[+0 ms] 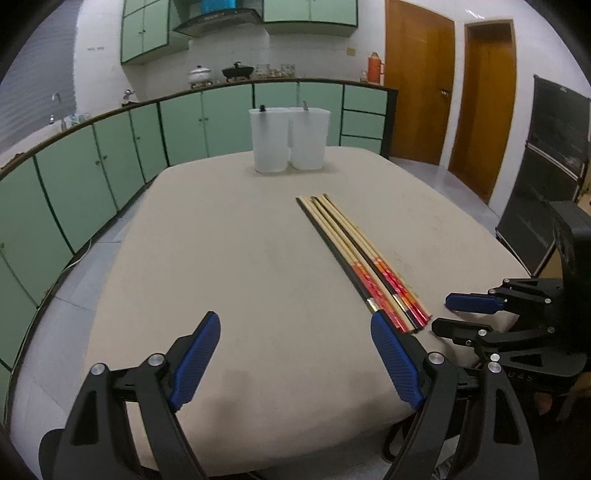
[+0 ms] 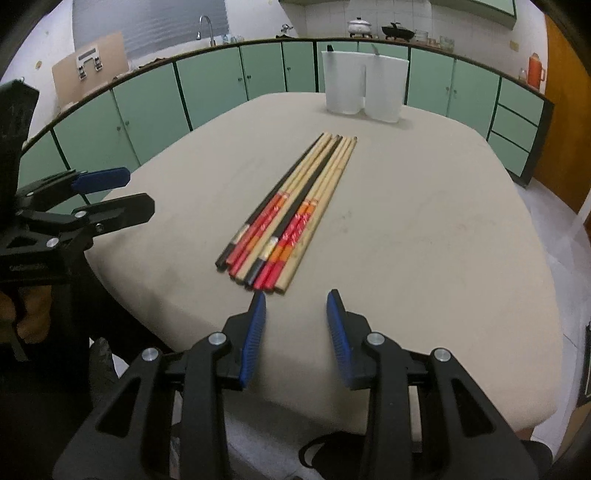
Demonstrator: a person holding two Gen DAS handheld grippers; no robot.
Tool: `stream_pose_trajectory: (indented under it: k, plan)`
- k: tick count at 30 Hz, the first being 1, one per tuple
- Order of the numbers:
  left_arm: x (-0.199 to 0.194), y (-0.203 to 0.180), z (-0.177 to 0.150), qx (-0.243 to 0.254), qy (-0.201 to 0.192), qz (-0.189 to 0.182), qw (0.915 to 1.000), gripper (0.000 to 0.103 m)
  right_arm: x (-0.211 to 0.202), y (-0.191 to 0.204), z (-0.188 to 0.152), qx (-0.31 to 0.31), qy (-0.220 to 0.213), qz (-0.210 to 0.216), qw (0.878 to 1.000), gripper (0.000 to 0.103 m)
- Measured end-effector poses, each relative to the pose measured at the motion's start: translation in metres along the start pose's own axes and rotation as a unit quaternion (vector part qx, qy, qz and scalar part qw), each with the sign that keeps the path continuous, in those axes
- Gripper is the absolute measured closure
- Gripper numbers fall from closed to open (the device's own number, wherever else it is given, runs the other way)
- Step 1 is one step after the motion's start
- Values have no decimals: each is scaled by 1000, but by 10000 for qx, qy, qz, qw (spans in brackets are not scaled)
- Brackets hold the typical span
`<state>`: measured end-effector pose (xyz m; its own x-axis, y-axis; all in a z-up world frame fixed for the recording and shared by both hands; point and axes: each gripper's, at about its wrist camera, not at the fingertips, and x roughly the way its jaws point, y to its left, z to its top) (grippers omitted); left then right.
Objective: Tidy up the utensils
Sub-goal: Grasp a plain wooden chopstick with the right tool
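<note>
Both pairs of jaws hold nothing: our left gripper (image 1: 295, 325) is spread wide over bare cloth and our right gripper (image 2: 295, 301) stands partly open just short of the chopsticks (image 2: 295, 206). They lie bundled side by side mid-table (image 1: 221, 240), well short of the two white containers (image 1: 289, 138). We judge them light, stiff, thin and prone to roll, so we would pinch one across its painted near end.

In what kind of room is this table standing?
Most likely a home kitchen: green cabinets run under a counter with a sink tap, pots stand beside each other on a stove, and a range hood hangs above them.
</note>
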<state>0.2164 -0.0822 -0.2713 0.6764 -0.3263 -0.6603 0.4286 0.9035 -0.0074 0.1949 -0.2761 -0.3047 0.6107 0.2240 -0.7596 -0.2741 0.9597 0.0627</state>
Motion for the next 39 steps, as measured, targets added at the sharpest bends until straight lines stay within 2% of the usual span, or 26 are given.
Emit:
stream_pose_trajectory:
  k: [6,9,14,21,32,35,37,39]
  plan:
    - [7,1,-4,27,145,-25,9999,21,7,-2,-1,-177,-109,-219,9995,66]
    - [16,-16,-9,308,261,-89,9991,22,1,-21,-2,91,-134,-451,9989,64]
    - [34,-46,-17,807,456,-170,9955,21,-7,-41,-9,362,-144,-408,9984,62]
    - [51,-48,-14,776,564,-90,9953,20,-7,-41,-12,367,-149,-370,9985,58]
    - [47,-28,-12,436,560,44,9975,20,3,-35,-5,201,-181,-526,9983,58]
    - [50,-29,-12,479,563,132,9972,21,6,-35,-4,251,-210,-648,9974,66]
    - [54,-31,-10,417,536,176,9975,21,7,-36,-3,308,-246,-684,9969,76]
    - [58,-34,-8,427,441,221,9979,26,9,-35,-1,364,-302,-755,9960,85]
